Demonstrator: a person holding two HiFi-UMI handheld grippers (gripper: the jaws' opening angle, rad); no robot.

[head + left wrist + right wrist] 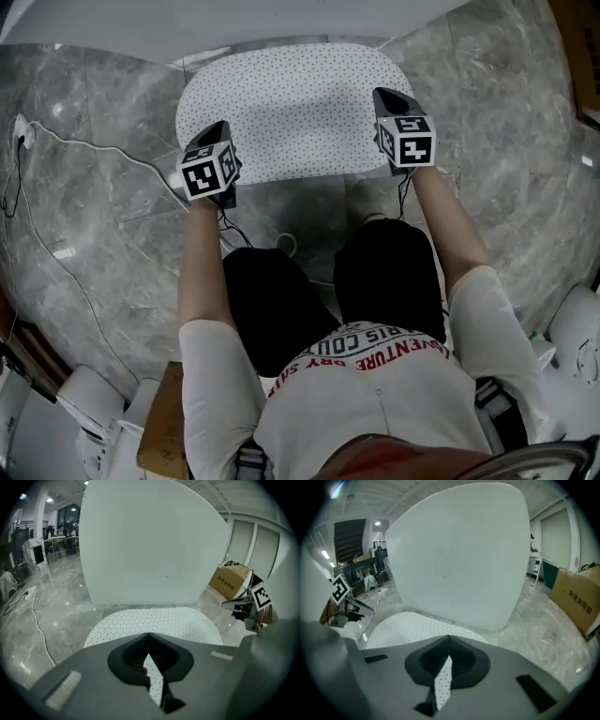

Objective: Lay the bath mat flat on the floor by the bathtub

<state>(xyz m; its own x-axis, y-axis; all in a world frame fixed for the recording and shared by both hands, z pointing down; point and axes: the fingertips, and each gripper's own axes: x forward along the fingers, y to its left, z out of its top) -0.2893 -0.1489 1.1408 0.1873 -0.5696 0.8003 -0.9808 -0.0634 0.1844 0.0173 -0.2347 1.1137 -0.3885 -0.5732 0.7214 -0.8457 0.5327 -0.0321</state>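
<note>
The bath mat is a white oval sheet with small dark dots. It is spread on the grey marble floor against the white bathtub. My left gripper is shut on the mat's near left edge, and my right gripper is shut on its near right edge. In the left gripper view a strip of dotted mat is pinched between the closed jaws of my left gripper. The right gripper view shows the same for my right gripper, with the mat stretching ahead to the bathtub.
A white cable runs over the floor at the left from a power strip. Cardboard boxes stand to the right of the tub. The person's knees are just behind the mat's near edge.
</note>
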